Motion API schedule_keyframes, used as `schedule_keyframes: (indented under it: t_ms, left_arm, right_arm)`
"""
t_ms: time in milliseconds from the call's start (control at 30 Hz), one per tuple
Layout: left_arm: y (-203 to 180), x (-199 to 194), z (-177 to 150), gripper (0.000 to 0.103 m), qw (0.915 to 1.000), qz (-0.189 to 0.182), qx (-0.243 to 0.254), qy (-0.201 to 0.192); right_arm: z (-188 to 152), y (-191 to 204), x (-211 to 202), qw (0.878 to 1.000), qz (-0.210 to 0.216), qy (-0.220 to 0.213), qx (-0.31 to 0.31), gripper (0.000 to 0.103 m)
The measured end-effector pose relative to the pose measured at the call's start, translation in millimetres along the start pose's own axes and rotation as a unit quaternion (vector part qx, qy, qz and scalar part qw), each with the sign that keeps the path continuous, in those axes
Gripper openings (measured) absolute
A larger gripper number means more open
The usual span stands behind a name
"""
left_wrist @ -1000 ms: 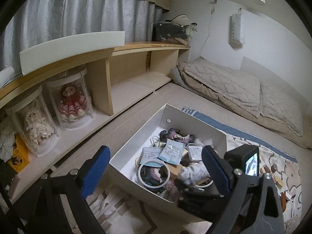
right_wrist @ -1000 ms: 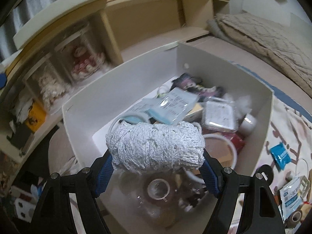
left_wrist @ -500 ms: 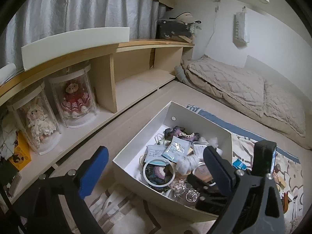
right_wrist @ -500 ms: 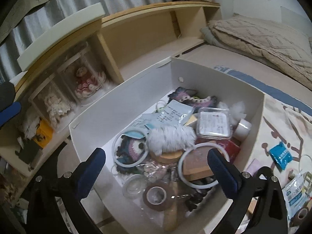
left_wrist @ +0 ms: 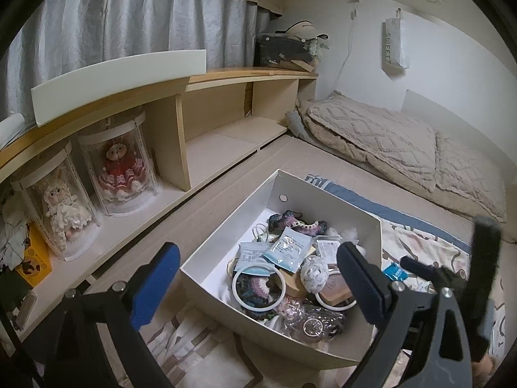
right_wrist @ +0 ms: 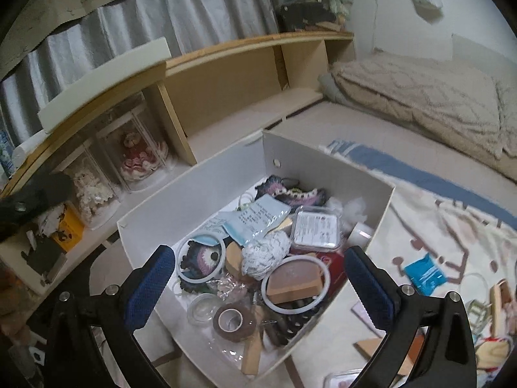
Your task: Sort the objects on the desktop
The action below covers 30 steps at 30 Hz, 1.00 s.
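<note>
Centrally in the right wrist view, a white knitted yarn bundle (right_wrist: 265,253) is seen lying atop clutter inside the white cardboard box (right_wrist: 326,165), evidently sorted there; the right tongs (right_wrist: 258,286) and left tongs (left_wrist: 258,281) are spread wide, empty.

White cardboard box (right_wrist: 323,165), plain walls. White-grey knitted yarn bundle (right_wrist: 265,253) inside. Purple-pink-green crochet piece (right_wrist: 290,192). Pale blue sachets (right_wrist: 255,221) with dark print. White hoops (right_wrist: 295,286); one rings navy-purple crochet (right_wrist: 202,258). Brown tape roll (right_wrist: 233,318). Rug (right_wrist: 452,232) cream, brown line pattern, blue border; bright blue packet (right_wrist: 425,274) on it. Blanket (left_wrist: 387,139) beige, diamond quilting. Curtain (left_wrist: 129,22) silver-grey. Shelf (left_wrist: 226,77) light wood. Doll (left_wrist: 118,169) in red dress. Gripper pads (right_wrist: 150,287) blue, frames black.
</note>
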<state>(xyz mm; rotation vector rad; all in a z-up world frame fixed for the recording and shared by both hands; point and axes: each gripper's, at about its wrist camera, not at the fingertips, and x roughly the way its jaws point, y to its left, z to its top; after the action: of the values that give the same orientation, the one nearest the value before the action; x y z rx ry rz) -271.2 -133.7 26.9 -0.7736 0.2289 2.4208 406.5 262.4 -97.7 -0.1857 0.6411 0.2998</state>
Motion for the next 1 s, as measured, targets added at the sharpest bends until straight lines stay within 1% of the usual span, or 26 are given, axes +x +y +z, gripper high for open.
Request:
schedule_keyframes:
  t_ms: [233,367,500,600,767,1000]
  left_arm:
    - [-3,-3,1,0.098,1.0,-0.007,0.0,-0.004]
    - [-6,-7,1,0.098,0.9999,-0.015,0.004,-0.006]
    - [-13,-9,-2,0.098,0.9996,-0.019,0.019,-0.007]
    - [-17,-11,-3,0.098,0.9994,-0.024,0.022,-0.008]
    - [-27,-16,-2,0.098,0.9987,-0.04,0.028,-0.014]
    - [-49,-18,-3,0.098,0.9963,-0.068,0.051,-0.015]
  right_arm:
    - [10,0,-38,0.999,-0.027,-0.021,-0.015,0.103]
    - [9,-4,-58,0.998,-0.051,-0.015,-0.019,0.103]
    - [-4,-13,-85,0.995,-0.09,-0.022,-0.037,0.103]
    - [-14,-22,-102,0.993,-0.109,-0.017,-0.038,0.103]
    - [-31,-36,-128,0.99,-0.136,-0.012,-0.029,0.103]
    - [-47,-55,-170,0.985,-0.174,-0.019,-0.002,0.103]
